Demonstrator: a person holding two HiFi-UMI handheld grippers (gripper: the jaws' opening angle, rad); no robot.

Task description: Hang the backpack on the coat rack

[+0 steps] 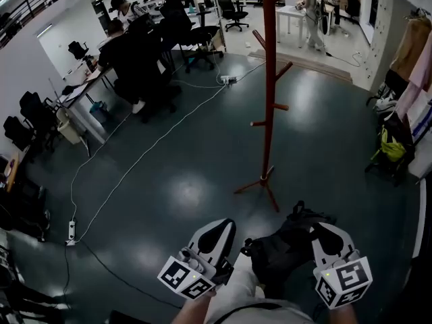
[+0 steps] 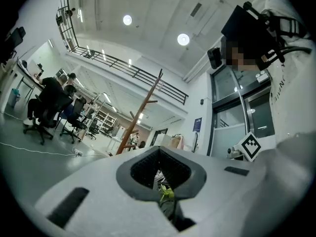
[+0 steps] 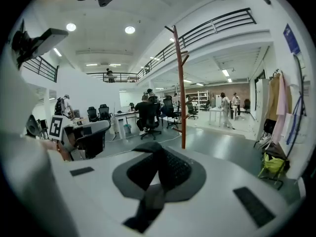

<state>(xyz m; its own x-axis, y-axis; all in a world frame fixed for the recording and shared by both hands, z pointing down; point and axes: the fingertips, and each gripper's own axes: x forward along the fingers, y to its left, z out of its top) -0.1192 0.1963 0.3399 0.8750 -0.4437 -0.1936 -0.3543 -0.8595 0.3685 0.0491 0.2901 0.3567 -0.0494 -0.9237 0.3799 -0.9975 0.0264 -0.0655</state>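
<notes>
The red-brown coat rack (image 1: 270,79) stands on the floor ahead of me; it also shows as a coat rack (image 2: 143,107) in the left gripper view and a coat rack (image 3: 180,83) in the right gripper view. The black backpack (image 1: 287,245) hangs low between my two grippers, well short of the rack. My right gripper (image 1: 322,229) is shut on a black strap (image 3: 155,196) that runs through its jaws. My left gripper (image 1: 223,227) sits at the pack's left edge, jaws nearly together, a dark strap (image 2: 175,214) caught at their near end.
A white cable (image 1: 148,154) crosses the floor to a power strip (image 1: 71,231). People sit on office chairs at desks (image 1: 145,52) at far left. A yellow-green bag (image 1: 390,147) and hanging clothes (image 1: 418,52) line the right wall. A person (image 1: 314,12) stands far behind the rack.
</notes>
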